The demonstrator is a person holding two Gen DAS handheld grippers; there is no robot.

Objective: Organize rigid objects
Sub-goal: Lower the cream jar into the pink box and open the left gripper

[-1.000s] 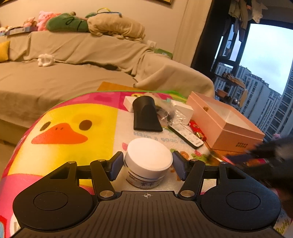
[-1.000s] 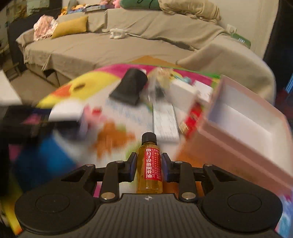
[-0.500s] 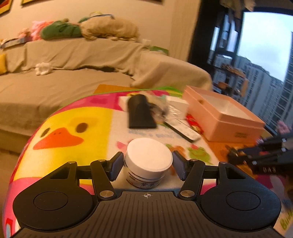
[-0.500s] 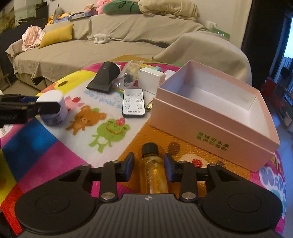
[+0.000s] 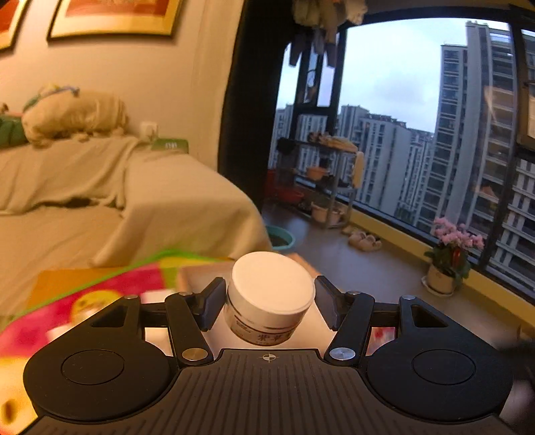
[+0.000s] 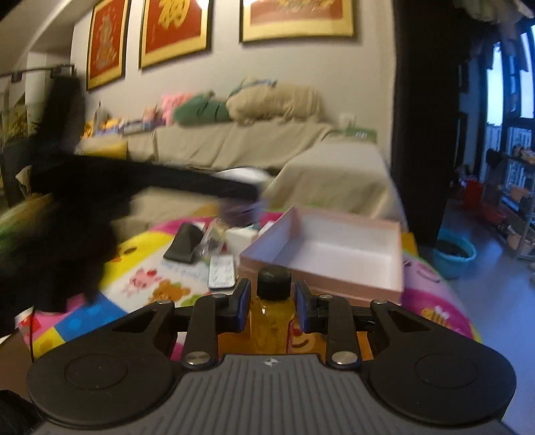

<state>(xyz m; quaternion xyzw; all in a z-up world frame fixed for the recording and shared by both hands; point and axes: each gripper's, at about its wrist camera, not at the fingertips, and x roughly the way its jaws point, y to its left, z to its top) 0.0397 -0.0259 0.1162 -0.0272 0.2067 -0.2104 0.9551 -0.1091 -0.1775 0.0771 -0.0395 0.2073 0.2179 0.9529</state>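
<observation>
Both tools pinch — left tool (image 5: 269,302) the white round jar (image 5: 271,297), right tool (image 6: 271,302) the amber glass bottle (image 6: 271,313); I'd lower each level into the pink cardboard box (image 6: 337,254) — no tipping.

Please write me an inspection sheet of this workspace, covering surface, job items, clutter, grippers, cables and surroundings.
Surface: colourful cartoon play mat covering the table.
Job's things: round white lidded jar; small amber bottle with black cap; open, empty pink cardboard box.
Clutter: white remote, black wedge-shaped object, crinkled clear packet.
Grippers: left gripper shut on the jar; right gripper shut on the bottle.
Cables: nothing seen.
Surroundings: beige-covered sofa, framed pictures, window, pink potted flowers.
</observation>
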